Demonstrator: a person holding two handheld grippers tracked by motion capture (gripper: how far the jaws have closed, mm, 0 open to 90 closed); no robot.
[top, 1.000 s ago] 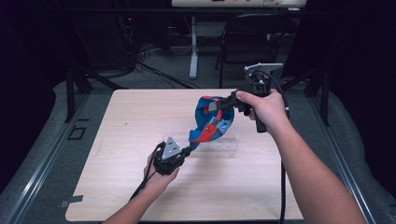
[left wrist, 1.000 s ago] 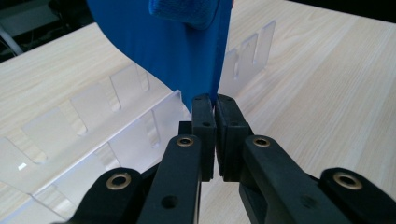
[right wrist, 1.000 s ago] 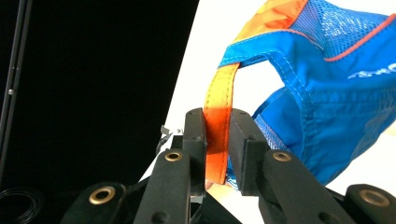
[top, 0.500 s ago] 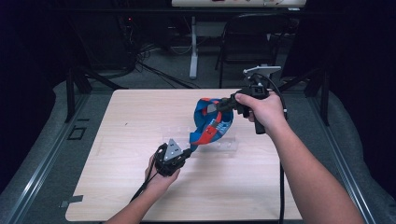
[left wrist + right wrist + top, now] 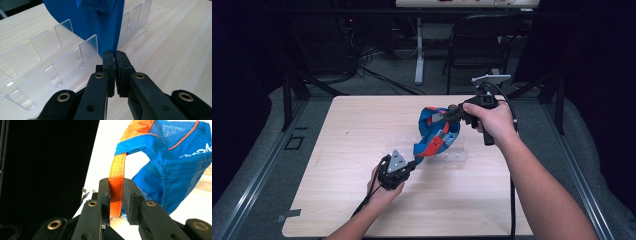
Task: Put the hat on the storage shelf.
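Note:
A blue cap (image 5: 435, 131) with orange trim hangs above the middle of the wooden table (image 5: 352, 130), stretched between both grippers. My left gripper (image 5: 413, 162) is shut on the cap's blue brim edge (image 5: 110, 32) low down, just above the table. Higher up and farther back, my right gripper (image 5: 448, 116) is shut on the cap's orange strap (image 5: 116, 187). In the right gripper view the blue mesh crown (image 5: 175, 157) hangs to the right of the strap.
A clear acrylic rack (image 5: 62, 65) with slotted upright tabs lies flat on the table under the cap (image 5: 452, 152). Dark floor, cables and a chair (image 5: 472, 45) lie beyond the far edge. Bare wood spreads left and toward the front.
The right gripper has lifted slightly and drawn the cap a little higher; the left gripper has stayed almost in place, still gripping the brim.

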